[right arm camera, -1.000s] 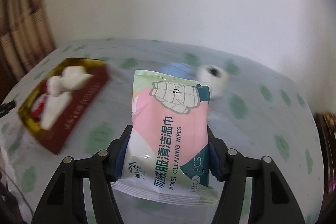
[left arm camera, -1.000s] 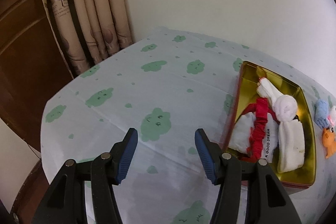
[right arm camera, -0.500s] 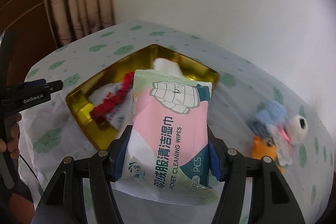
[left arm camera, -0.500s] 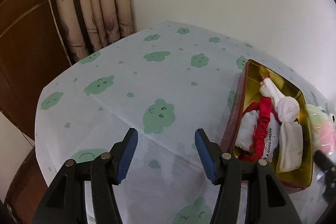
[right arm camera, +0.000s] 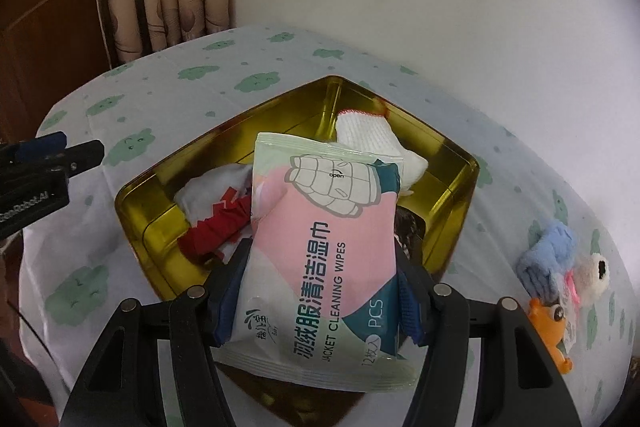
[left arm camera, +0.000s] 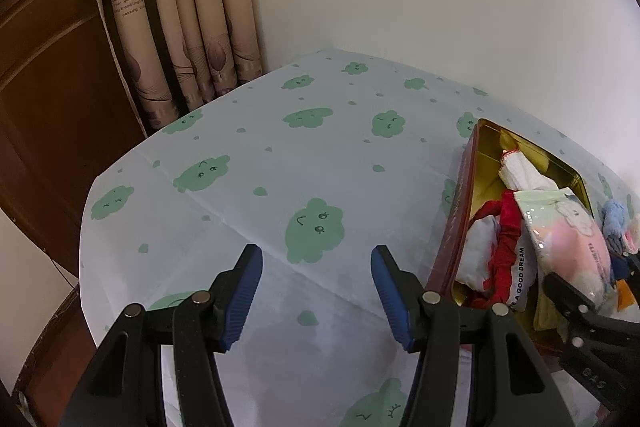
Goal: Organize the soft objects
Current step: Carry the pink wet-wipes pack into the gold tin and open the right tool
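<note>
My right gripper is shut on a pink and green pack of cleaning wipes, held over the gold tin. Inside the tin lie a white knitted glove, a white cloth and a red scrunchie. From the left wrist view the same wipes pack hangs above the tin at the right. My left gripper stands open over bare tablecloth, left of the tin, with nothing between its fingers.
A pile of small plush toys, blue, white and orange, lies on the table right of the tin. The cloud-print tablecloth covers a round table against a white wall. Curtains and a wooden door hang beyond the far left edge.
My right gripper has carried the wipes pack leftward from beside the plush toys to above the tin. The pack now shows in the left wrist view. My left gripper has stayed put.
</note>
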Motion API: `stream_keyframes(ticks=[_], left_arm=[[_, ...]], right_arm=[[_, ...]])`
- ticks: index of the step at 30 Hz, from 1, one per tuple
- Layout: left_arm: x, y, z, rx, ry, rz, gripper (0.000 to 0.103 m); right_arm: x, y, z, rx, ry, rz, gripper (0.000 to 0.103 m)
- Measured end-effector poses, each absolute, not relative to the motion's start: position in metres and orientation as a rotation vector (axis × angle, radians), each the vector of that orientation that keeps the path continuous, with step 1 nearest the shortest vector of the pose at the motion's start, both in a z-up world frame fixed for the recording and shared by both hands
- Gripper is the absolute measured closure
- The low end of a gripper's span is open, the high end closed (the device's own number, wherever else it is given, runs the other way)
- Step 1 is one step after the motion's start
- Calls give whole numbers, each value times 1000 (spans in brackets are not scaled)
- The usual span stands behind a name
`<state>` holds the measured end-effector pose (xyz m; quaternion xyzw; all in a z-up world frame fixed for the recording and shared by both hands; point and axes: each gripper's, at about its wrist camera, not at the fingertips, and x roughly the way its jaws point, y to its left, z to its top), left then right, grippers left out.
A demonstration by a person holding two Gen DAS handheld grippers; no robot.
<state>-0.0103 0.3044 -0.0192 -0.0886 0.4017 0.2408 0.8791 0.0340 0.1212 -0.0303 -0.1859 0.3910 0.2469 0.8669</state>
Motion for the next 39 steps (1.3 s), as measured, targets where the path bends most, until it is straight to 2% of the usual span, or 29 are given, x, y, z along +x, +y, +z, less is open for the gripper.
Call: stream_keyframes(ticks=[14,19,23,26,33,39], left_arm=[[-13,310,-18,-211,829,524,45],[-12,310,-19,-213,838,519,45],[-13,308,-17,-201,825,524,45],[-12,310,-18,-207,829,521,45],[-13,310,-15,-199,816,528,45],[-13,308,-14,-186,814,531,45]], right_arm=[[39,142,-32,-360,815,554,42],[39,141,-31,-336,828,560,38],[35,135,-22,-298,808,573,26],[31,130,-12,-292,786,570,25],[29,85,6,-204,782,525,25],[46,9,8,-185,792,364,24]])
